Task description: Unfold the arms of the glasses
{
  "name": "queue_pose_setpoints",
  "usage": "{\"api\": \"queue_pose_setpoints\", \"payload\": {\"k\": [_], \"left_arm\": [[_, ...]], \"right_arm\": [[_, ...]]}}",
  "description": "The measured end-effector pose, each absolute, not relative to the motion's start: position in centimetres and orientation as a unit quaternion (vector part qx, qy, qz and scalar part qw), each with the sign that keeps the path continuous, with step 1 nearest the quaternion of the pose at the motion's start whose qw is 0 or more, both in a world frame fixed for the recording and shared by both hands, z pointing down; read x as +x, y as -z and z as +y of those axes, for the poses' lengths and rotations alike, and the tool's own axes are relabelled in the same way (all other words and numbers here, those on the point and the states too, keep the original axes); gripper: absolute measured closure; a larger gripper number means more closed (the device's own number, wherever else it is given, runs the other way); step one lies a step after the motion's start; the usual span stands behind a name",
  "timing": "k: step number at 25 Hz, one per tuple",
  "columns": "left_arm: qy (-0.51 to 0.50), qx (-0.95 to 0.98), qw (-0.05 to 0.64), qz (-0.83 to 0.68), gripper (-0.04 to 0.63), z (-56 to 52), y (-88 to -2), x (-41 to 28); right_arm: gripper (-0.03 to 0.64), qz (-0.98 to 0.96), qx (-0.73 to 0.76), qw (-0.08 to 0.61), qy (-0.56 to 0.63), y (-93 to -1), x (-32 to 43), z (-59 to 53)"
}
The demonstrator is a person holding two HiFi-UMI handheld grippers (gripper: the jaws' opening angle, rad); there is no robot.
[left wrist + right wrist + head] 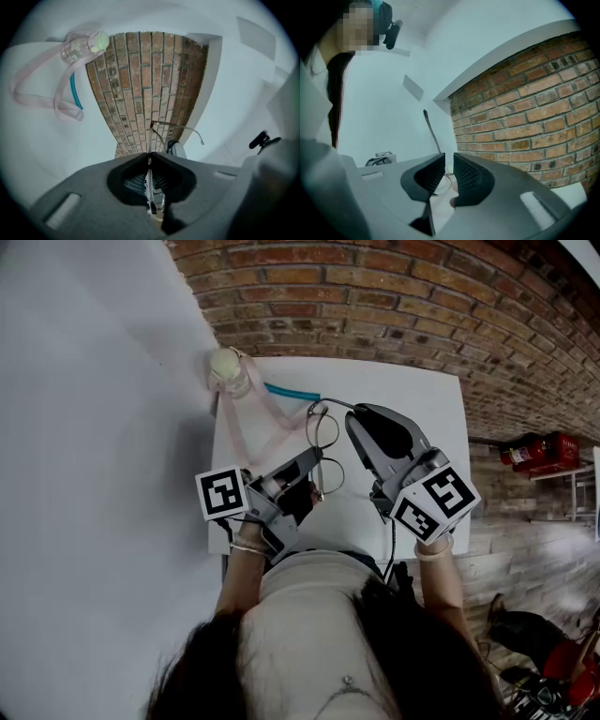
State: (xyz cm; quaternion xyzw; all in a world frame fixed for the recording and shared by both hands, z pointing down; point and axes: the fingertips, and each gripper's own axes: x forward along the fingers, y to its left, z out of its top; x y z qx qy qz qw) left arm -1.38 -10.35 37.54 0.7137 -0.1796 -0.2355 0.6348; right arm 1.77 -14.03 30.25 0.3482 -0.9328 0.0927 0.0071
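Note:
Thin wire-rimmed glasses (pixel 323 431) are held up over the white table (pixel 412 399). My left gripper (pixel 315 463) is shut on the frame, which shows as a thin metal edge between its jaws (pixel 149 157). One arm (pixel 178 126) sticks out to the right with its tip free. My right gripper (pixel 354 418) meets the glasses at the far side. In the right gripper view its jaws (pixel 449 161) stand almost together, with a dark arm (pixel 432 132) rising out of the narrow gap.
A small clear bottle (pixel 228 369) with a pink strap (pixel 251 423) and a teal piece (pixel 292 392) lies at the table's far left corner. Brick floor (pixel 394 306) lies beyond the table. Red cylinders (pixel 539 451) lie on the floor at the right.

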Motion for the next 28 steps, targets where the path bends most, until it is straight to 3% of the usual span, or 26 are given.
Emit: {"api": "queue_pose_setpoints", "payload": {"k": [28], "left_arm": [[0.201, 0.732, 0.636, -0.137, 0.571, -9.0, -37.4, 0.1]], "right_arm": [[0.568, -0.941, 0.291, 0.019, -0.17, -33.9, 1.2, -14.8]]}}
